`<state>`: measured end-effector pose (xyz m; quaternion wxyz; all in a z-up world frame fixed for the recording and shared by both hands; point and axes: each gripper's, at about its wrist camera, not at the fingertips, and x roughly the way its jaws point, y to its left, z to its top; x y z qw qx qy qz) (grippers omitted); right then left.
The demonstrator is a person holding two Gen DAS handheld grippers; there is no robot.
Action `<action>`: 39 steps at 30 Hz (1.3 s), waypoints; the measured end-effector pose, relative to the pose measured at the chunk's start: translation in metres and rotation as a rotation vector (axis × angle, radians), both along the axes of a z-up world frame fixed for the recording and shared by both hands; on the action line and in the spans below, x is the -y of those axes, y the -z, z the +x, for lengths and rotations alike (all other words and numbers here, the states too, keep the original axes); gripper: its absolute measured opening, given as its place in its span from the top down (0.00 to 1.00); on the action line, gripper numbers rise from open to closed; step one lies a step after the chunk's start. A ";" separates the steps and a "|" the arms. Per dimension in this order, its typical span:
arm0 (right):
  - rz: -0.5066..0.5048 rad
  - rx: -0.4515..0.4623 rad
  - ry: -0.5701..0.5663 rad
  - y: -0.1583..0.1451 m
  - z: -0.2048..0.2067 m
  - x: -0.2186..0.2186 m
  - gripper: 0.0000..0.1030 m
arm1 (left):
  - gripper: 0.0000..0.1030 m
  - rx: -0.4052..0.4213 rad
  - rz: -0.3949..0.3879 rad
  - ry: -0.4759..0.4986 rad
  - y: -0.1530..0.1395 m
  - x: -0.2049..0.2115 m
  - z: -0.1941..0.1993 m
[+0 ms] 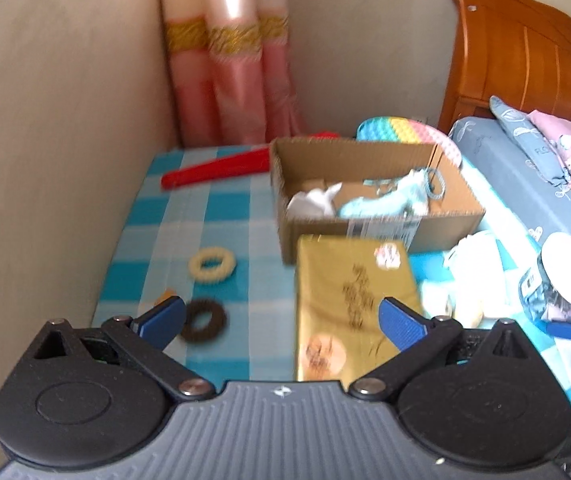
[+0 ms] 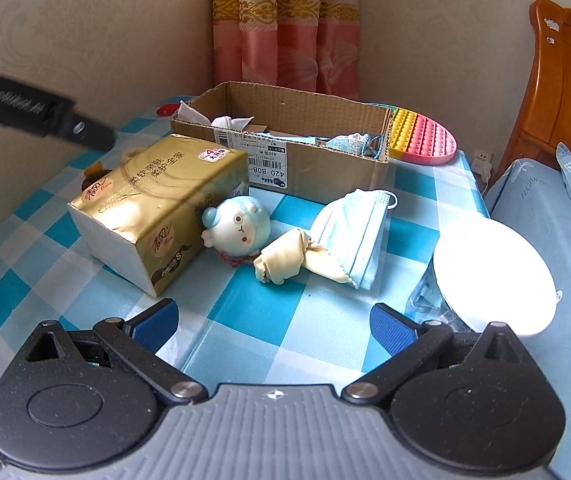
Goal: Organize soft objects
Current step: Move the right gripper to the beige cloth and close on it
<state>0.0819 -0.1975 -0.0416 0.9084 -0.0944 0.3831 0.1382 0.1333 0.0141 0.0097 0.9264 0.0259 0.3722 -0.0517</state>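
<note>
A cardboard box [image 2: 317, 160] stands at the back of the checked table [image 2: 245, 304], with white cloth and pale blue soft items inside; it also shows in the left wrist view [image 1: 365, 232]. In front of it lie a blue face mask [image 2: 353, 232], a cream cloth [image 2: 285, 260] and a round blue-and-white plush toy [image 2: 237, 226]. A gold tissue pack [image 2: 157, 208] lies at left, also in the left wrist view [image 1: 349, 300]. My right gripper [image 2: 273, 326] is open and empty above the table's front. My left gripper [image 1: 281, 320] is open and empty over the tissue pack's near end.
A cream hair ring [image 1: 212, 266] and a dark hair ring [image 1: 203, 320] lie left of the tissue pack. A red item [image 1: 217, 170] lies behind. A rainbow pop-it [image 2: 421, 140] sits right of the box. A white round lid [image 2: 493, 276] and a bed [image 2: 545, 208] are at right.
</note>
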 end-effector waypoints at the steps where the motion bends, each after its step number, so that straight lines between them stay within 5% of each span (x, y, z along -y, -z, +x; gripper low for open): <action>1: -0.006 0.003 -0.004 0.000 0.001 -0.001 0.00 | 0.01 -0.014 -0.003 -0.008 0.002 -0.002 -0.002; 21: -0.137 0.010 -0.174 0.024 0.056 -0.026 0.00 | 0.01 -0.039 -0.037 -0.115 0.041 -0.035 -0.021; 33: -0.093 -0.106 -0.272 0.034 0.043 -0.031 0.00 | 0.01 -0.029 -0.044 -0.148 0.039 -0.046 -0.019; 39: -0.084 -0.084 -0.227 0.033 0.045 -0.023 0.00 | 0.01 -0.025 -0.046 -0.145 0.039 -0.047 -0.018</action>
